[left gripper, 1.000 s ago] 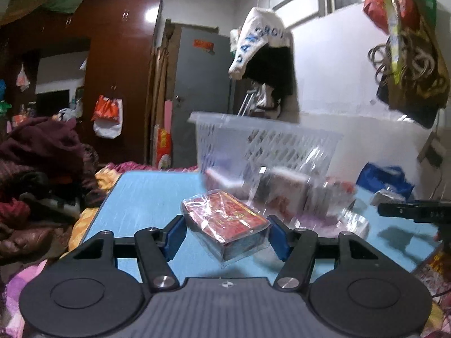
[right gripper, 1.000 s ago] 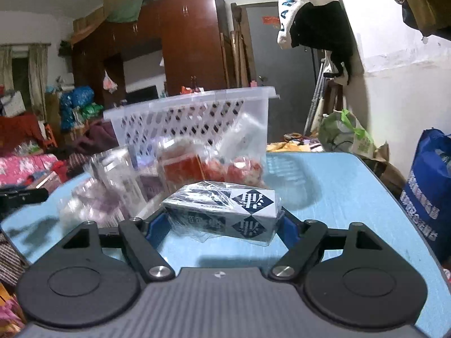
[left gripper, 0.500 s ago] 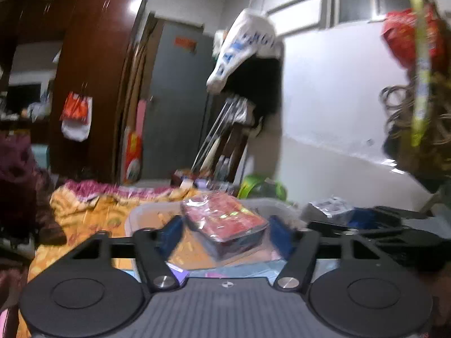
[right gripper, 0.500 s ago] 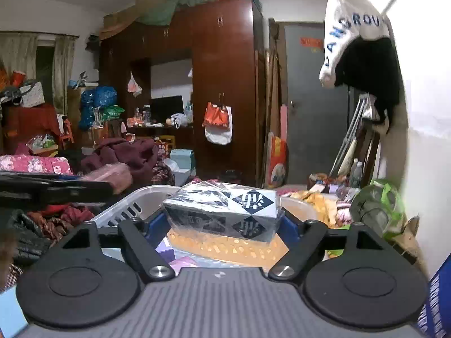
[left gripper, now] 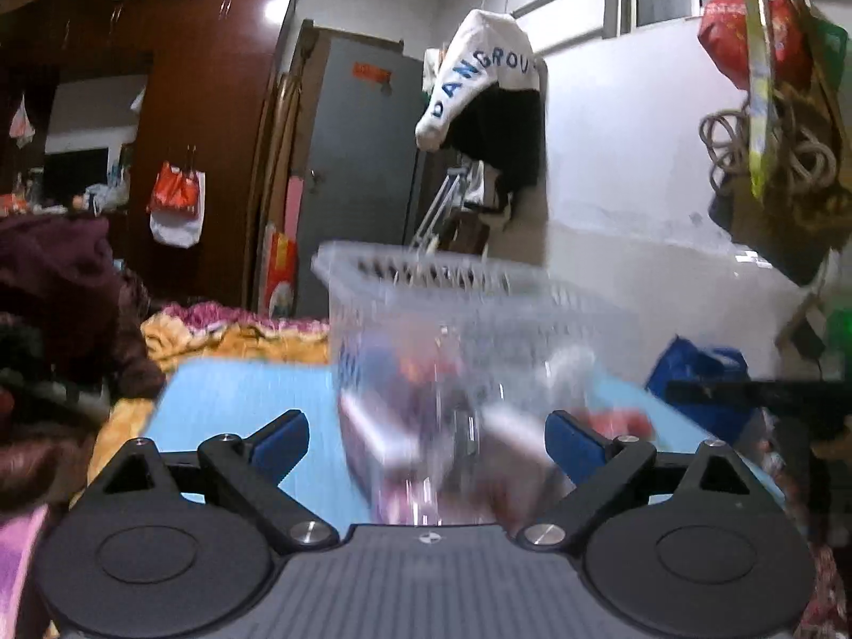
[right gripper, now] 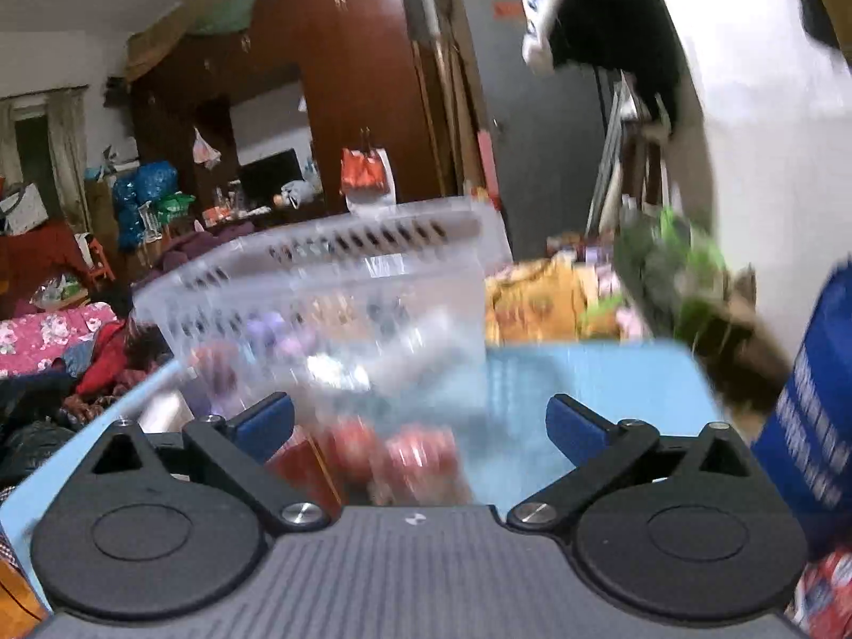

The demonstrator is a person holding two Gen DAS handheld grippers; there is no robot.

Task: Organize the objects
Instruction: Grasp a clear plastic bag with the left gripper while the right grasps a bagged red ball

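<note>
Both grippers, left gripper (left gripper: 426, 439) and right gripper (right gripper: 420, 426), have just spread wide, nothing between them. The clear basket (right gripper: 341, 287) stands at twelve o'clock on the light-blue table (right gripper: 586, 378); brown wardrobe (left gripper: 213, 106) at ten.

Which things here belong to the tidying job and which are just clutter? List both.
Part of the job:
- clear plastic basket on the blue table
- wrapped packets in front of the basket
- left claw, open and empty
- right claw, open and empty

Just lying about:
- white garment hanging by the wall
- brown wardrobe
- blue bag
</note>
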